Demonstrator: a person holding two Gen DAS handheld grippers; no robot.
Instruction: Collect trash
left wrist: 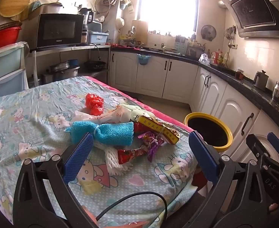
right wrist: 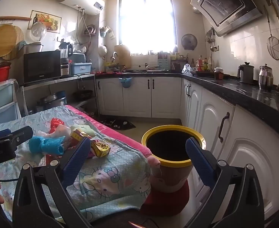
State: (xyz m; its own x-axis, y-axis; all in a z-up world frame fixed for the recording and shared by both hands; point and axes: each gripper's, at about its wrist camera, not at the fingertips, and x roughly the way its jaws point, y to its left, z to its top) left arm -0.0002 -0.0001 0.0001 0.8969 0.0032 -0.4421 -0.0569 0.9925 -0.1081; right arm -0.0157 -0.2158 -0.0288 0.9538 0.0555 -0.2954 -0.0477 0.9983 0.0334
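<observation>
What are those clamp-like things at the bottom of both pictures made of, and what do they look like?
Each tool is a black, plier-like frame with silver screw heads and two flat blue pads with a ribbed face. The left tool has a black cable looping under it. The right tool looks the same; seen from the left camera, its black body carries white lettering. Fingertips of the person's bare hands show at the edges.

One yellow-rimmed bin, one blue cloth bundle, one red bag, one yellow box

the trash pile crowds the table's right half; its left half lies bare. the bin's mouth gapes unobstructed beside the table edge, cabinets close behind.
</observation>
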